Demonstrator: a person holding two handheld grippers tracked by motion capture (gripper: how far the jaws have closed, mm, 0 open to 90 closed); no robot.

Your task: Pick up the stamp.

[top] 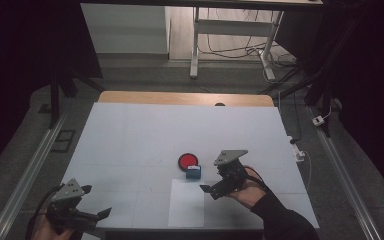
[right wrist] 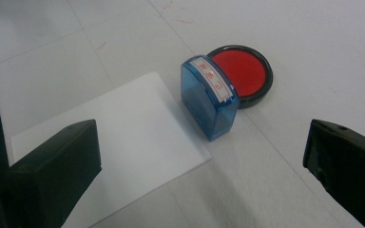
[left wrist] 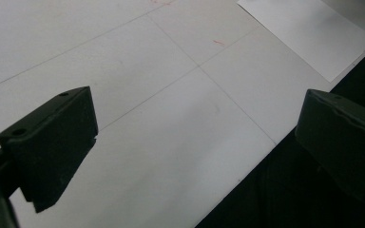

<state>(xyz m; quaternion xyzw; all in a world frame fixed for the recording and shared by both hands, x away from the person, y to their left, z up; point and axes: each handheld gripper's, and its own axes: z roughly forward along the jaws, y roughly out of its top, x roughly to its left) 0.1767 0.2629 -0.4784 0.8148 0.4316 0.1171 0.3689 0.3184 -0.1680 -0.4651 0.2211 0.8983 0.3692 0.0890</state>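
Note:
A blue stamp (top: 193,172) (right wrist: 210,96) stands upright on the white table, touching a round red ink pad (top: 187,160) (right wrist: 242,71) behind it. A white sheet of paper (top: 186,203) (right wrist: 119,137) lies in front of the stamp. My right gripper (top: 206,190) (right wrist: 204,166) is open, low over the table just right of the paper, its jaws pointing at the stamp from a short way off. My left gripper (top: 100,214) (left wrist: 195,137) is open and holds nothing, at the table's front left edge, with the paper's corner (left wrist: 309,33) farther off.
The white table top (top: 145,135) has faint grid lines and a wooden strip at its far edge. Metal rails (top: 35,160) run along both sides on the floor. A desk frame with cables (top: 240,40) stands beyond the table.

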